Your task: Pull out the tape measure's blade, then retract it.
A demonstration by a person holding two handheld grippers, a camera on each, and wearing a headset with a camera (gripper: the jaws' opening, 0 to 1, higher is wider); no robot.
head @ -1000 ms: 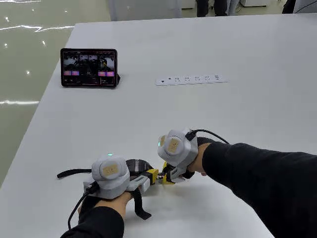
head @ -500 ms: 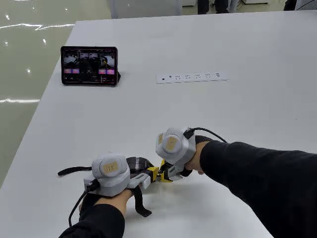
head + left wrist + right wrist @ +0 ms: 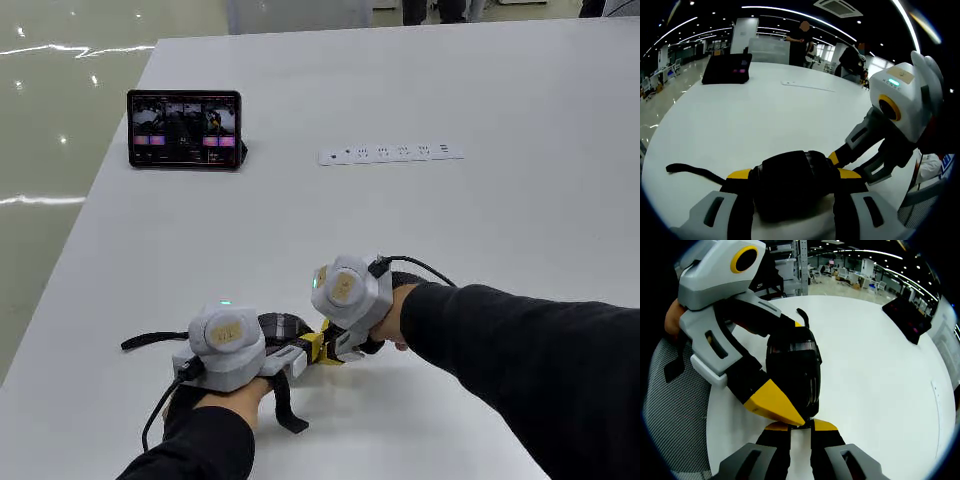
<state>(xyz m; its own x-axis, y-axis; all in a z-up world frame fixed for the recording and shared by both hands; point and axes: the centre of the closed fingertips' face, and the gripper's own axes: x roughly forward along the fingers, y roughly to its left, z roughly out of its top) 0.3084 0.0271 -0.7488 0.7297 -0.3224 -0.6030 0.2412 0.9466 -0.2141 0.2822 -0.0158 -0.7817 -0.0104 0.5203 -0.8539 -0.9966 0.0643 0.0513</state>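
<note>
Black, rounded tape measure (image 3: 792, 192) sits low at the near edge of the white tabletop (image 3: 450, 220). Its case is clamped between the yellow-tipped jaws of the left gripper (image 3: 795, 175), which anchors it. The right gripper (image 3: 801, 426), jaws pinched together at the case's mouth, apparently grips the blade's tip, ready for the pull. No length of blade is out yet.

White table (image 3: 480, 120). Tablet (image 3: 184, 128) propped upright, screen lit, well ahead of the left gripper (image 3: 298, 352), near the table's left edge. White power strip (image 3: 391, 153) lies flat, well ahead of the right gripper (image 3: 335, 348), apart from the tablet. Glossy floor (image 3: 50, 120) beyond the left edge. Person (image 3: 802, 37) stands past the far end.
</note>
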